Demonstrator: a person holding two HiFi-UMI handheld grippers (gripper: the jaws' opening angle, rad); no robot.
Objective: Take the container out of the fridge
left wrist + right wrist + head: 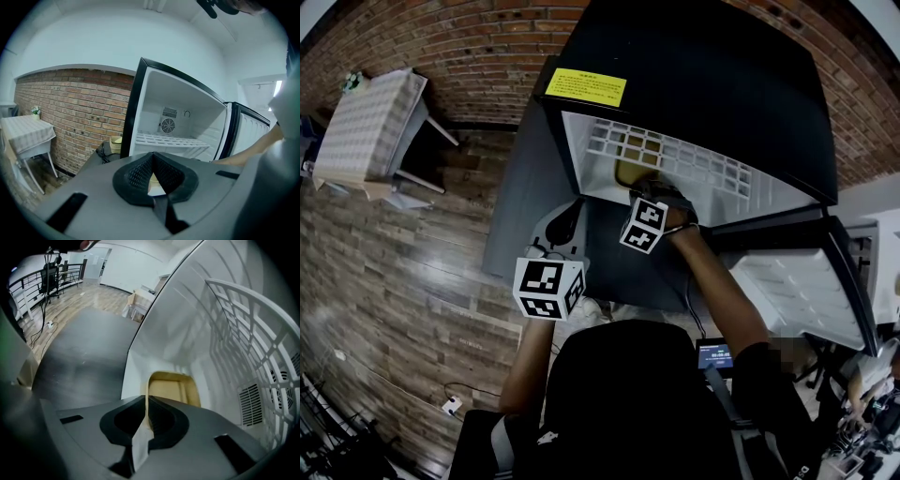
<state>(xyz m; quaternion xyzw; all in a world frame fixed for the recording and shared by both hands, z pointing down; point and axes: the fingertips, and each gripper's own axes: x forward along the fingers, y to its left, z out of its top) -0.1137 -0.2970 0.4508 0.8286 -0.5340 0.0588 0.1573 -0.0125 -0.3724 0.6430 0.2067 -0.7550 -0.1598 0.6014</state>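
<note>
A pale yellow container (171, 390) lies on the floor of the open mini fridge (694, 75), under its white wire shelf (675, 155). In the head view the container (630, 161) shows partly through that shelf. My right gripper (654, 190) reaches into the fridge. Its jaws (146, 399) are shut on the container's near rim, and the thin wall shows between the pads. My left gripper (561, 220) hangs back outside the fridge, over the dark table. In the left gripper view its jaws (152, 157) meet at the tips and hold nothing.
The fridge door (806, 281) stands swung open at the right. The fridge sits on a dark table (525, 187) against a brick wall. A stack of yellow bowls (116, 143) stands beside the fridge's left side. A small white table (370, 122) stands far left.
</note>
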